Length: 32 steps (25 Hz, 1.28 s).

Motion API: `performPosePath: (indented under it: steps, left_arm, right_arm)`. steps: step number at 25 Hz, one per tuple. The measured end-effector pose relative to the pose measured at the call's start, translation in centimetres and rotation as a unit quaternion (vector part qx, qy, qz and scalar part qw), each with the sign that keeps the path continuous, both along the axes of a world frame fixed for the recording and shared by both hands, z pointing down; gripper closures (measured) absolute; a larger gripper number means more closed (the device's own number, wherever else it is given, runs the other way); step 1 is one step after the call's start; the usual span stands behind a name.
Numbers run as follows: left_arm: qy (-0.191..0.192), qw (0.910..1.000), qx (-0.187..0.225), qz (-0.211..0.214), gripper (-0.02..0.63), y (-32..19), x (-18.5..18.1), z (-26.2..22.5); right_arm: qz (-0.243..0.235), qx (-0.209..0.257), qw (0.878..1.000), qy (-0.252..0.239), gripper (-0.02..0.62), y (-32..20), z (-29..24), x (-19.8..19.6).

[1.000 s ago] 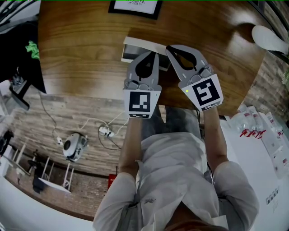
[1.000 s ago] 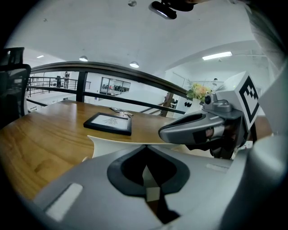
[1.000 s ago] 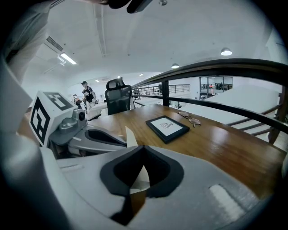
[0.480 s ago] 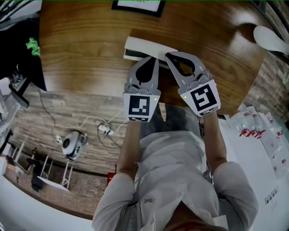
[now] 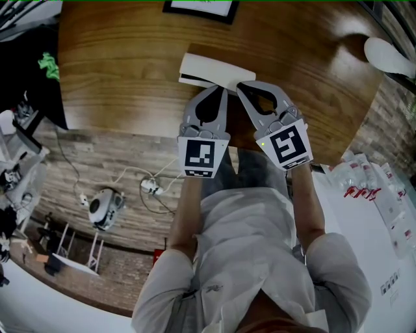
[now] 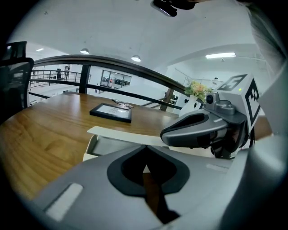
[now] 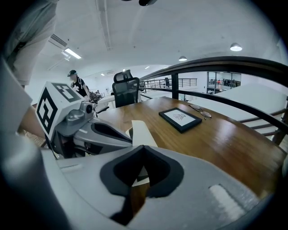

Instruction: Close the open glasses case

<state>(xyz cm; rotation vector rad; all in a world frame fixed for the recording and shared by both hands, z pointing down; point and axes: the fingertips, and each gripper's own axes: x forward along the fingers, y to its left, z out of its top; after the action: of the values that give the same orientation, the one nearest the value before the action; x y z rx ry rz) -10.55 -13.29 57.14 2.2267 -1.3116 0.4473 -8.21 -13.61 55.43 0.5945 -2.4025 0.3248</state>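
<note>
The white glasses case lies on the wooden table, just beyond both grippers. In the left gripper view its lid hangs low over the tray, with a gap still showing between them. My left gripper is shut and empty, its tip at the case's near edge. Beside it my right gripper is also shut and empty, its tip at that same edge. The right gripper view has the case ahead of the shut jaws and the left gripper on its left.
A black picture frame lies at the table's far side, with a pair of glasses beyond it. A black office chair stands by the table and a person is farther off. The table's near edge runs just under the grippers.
Both grippers have drawn back toward the near table edge, uncovering more of the case. The lid looks lower and flatter than before.
</note>
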Motion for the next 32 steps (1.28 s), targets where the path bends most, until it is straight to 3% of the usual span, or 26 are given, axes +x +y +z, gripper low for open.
performPosePath:
  steps: [6,32]
  left_arm:
    - [-0.004,0.9999,-0.01,0.001,0.587,0.5,-0.1,0.5]
    - [-0.031,0.9966,-0.072,0.024,0.586,2.4,-0.4,2.7]
  right_arm:
    - [0.016,-0.011,1.0,-0.02,0.592,0.5,0.5,-0.3]
    - [0.0,-0.033,0.999,0.012,0.592,2.2,2.5,-0.9]
